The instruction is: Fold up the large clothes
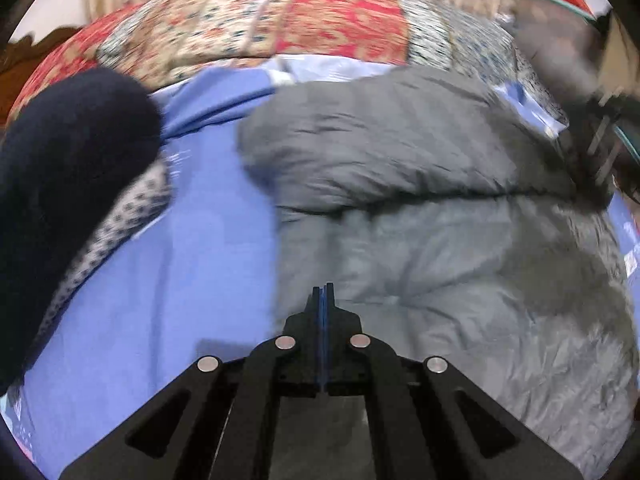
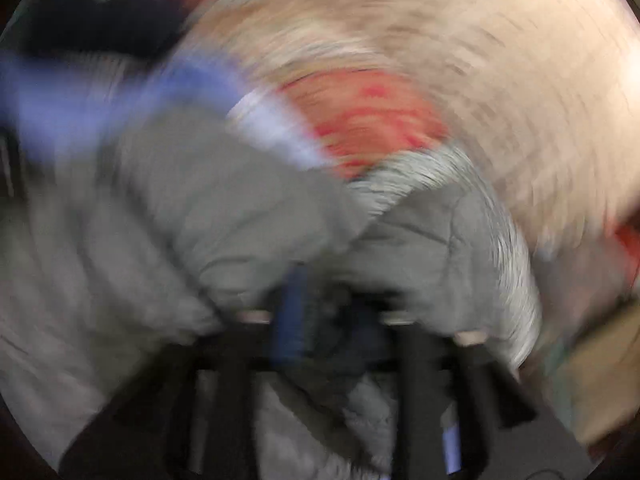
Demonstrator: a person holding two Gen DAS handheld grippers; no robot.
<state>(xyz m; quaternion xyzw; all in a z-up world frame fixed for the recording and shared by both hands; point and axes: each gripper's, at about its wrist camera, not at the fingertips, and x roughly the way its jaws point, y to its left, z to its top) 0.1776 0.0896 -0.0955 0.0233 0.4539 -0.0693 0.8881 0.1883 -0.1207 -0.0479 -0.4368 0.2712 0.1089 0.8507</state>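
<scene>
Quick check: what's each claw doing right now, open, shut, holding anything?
Left claw: shut, nothing between its fingers, above the grey padded jacket.
Right claw: view too blurred; grey jacket fabric lies around it, grip cannot be told.

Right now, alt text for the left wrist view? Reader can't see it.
The left gripper, jaws shut on nothing, points down over a grey puffy jacket spread on a blue sheet. A dark navy garment bulks at the left edge, a red patchwork quilt lies behind, and the right gripper blurs at the jacket's far right.
</scene>
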